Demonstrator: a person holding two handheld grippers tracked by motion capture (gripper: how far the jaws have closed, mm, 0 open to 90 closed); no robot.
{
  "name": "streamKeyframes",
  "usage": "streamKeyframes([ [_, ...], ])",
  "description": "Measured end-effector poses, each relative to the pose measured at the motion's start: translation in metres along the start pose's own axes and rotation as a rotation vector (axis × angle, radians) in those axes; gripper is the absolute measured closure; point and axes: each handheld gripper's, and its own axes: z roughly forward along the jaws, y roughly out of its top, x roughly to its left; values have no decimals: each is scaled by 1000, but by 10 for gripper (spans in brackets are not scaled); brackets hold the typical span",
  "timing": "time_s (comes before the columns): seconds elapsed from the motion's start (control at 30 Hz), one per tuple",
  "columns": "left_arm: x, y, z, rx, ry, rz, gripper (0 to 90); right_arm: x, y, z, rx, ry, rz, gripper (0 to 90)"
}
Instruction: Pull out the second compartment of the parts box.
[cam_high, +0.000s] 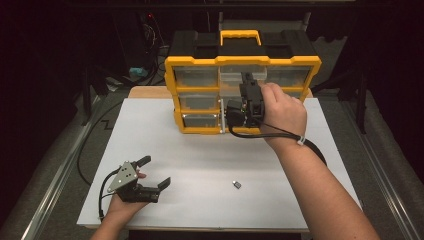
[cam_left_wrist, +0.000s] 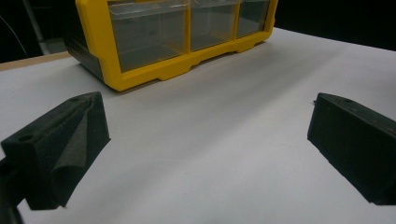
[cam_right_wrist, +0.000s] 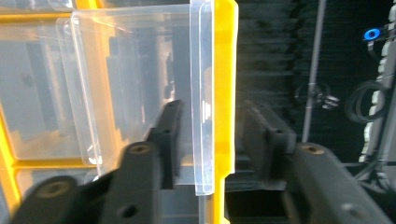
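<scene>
From above, we see a yellow organizer at the desk's far edge. Our right tool reaches its upper middle drawer. Our left tool rests near the front left corner, released, holding nothing. A small dark part lies near the front edge.

In the left gripper view, the left tool gapes wide over bare desk.

In the right gripper view, the right tool straddles the clear drawer front, slackened, pads off it.
</scene>
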Motion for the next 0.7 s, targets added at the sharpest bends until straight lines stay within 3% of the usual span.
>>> streamKeyframes([
  [0.1, 0, 0, 0, 0, 0, 0, 3, -3, 1, 4, 6, 21, 7, 492],
  [0.23, 0, 0, 0, 0, -4, -2, 3, -6, 3, 11, 18, 50, 4, 482],
  [0.47, 1, 0, 0, -1, -6, -4, 3, -6, 4, 17, 46, 84, -9, 592],
  [0.7, 1, 0, 1, -1, -6, -5, 3, -3, 2, 19, 60, 75, -8, 715],
])
